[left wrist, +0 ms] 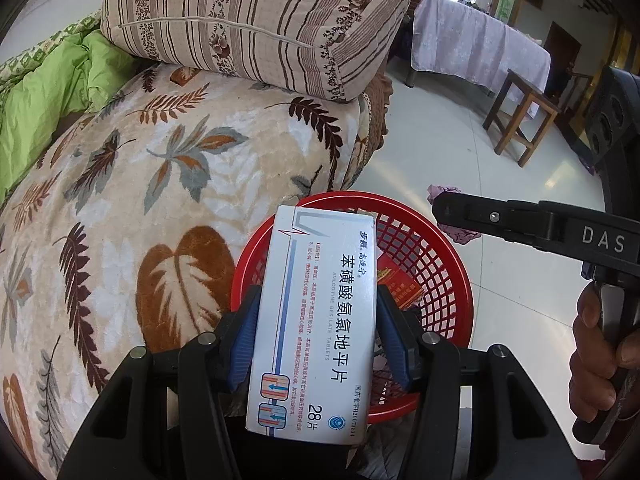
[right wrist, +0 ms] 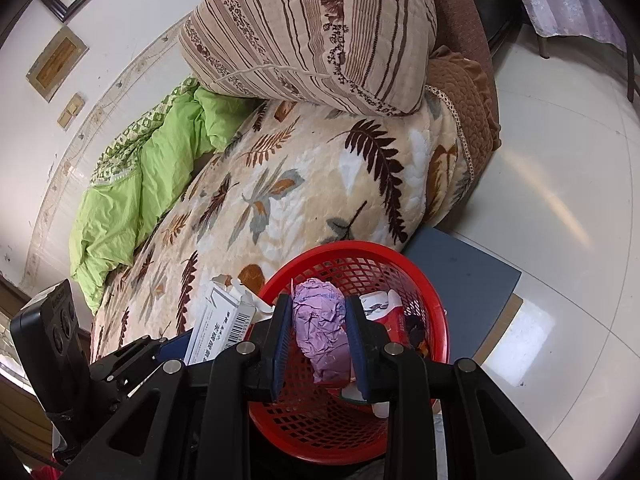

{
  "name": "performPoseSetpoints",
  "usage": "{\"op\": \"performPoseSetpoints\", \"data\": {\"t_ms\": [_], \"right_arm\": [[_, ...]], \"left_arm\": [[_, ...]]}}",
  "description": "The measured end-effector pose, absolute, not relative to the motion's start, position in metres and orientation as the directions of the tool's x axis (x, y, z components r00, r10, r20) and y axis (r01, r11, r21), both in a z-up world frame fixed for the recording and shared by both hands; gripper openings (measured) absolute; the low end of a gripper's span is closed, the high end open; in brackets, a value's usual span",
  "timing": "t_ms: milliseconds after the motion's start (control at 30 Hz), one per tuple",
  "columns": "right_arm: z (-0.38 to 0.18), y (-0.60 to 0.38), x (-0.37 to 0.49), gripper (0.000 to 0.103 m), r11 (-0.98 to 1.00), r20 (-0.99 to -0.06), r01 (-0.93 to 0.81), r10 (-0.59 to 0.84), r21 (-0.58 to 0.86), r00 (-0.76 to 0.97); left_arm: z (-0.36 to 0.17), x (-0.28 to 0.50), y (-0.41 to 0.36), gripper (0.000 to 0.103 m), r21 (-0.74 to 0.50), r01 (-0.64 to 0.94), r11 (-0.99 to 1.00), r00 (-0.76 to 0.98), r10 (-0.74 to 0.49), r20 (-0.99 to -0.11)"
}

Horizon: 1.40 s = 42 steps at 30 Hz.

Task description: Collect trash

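Observation:
My left gripper (left wrist: 316, 300) is shut on a white medicine box (left wrist: 316, 320), which it holds by its long sides above the near rim of a red mesh basket (left wrist: 400, 201). A red packet (left wrist: 400, 284) lies inside the basket. My right gripper (right wrist: 318, 304) is shut on a crumpled lilac paper ball (right wrist: 320, 332), directly over the basket (right wrist: 340, 246). In the left wrist view the right gripper (left wrist: 444, 212) reaches in from the right above the basket's far rim. The white box (right wrist: 218, 324) shows at the left of the right wrist view.
The basket sits beside a bed or sofa covered by a leaf-patterned blanket (left wrist: 160, 180), with a striped cushion (left wrist: 260, 20) and a green quilt (left wrist: 52, 88). A grey-blue board (right wrist: 460, 280) lies on the white tiled floor. A wooden stool (left wrist: 520, 116) and a cloth-covered table (left wrist: 472, 44) stand farther off.

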State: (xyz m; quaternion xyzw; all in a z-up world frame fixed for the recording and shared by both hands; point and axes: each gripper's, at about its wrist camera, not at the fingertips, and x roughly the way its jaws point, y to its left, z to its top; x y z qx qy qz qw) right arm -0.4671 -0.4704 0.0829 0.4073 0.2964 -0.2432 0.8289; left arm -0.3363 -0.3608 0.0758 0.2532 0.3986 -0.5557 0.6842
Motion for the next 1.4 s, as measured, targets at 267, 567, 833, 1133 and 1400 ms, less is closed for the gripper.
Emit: {"op": "performPoseSetpoints", "data": {"t_ms": [267,567,833,1133,1400], "right_arm": [[0.08,-0.473,-0.465,0.029,0.544,-0.694,0.648,-0.158,0.532,0.702],[0.084,-0.472,-0.466,0.045,0.548,-0.692,0.65,-0.169,0.526,0.702],[0.114,-0.46,-0.471,0.059,0.57,-0.688,0.711,-0.318,0.411,0.653],[0.169,-0.39,-0.459,0.097,0.503,-0.568,0.861,-0.688,0.074,0.451],[0.173,-0.327,-0.447,0.102,0.536,-0.542,0.838,-0.678,0.098,0.497]], "left_arm": [[0.073,-0.337,-0.364,0.054,-0.099,0.962,0.253,0.062,-0.557,-0.828],[0.073,-0.337,-0.365,0.059,-0.098,0.961,0.257,0.066,-0.56,-0.826],[0.108,-0.324,-0.338,0.083,-0.095,0.942,0.323,0.143,-0.638,-0.757],[0.161,-0.308,-0.257,0.101,0.085,0.858,0.507,0.452,-0.664,-0.596],[0.17,-0.305,-0.194,0.103,0.216,0.744,0.632,0.639,-0.58,-0.505]]}}
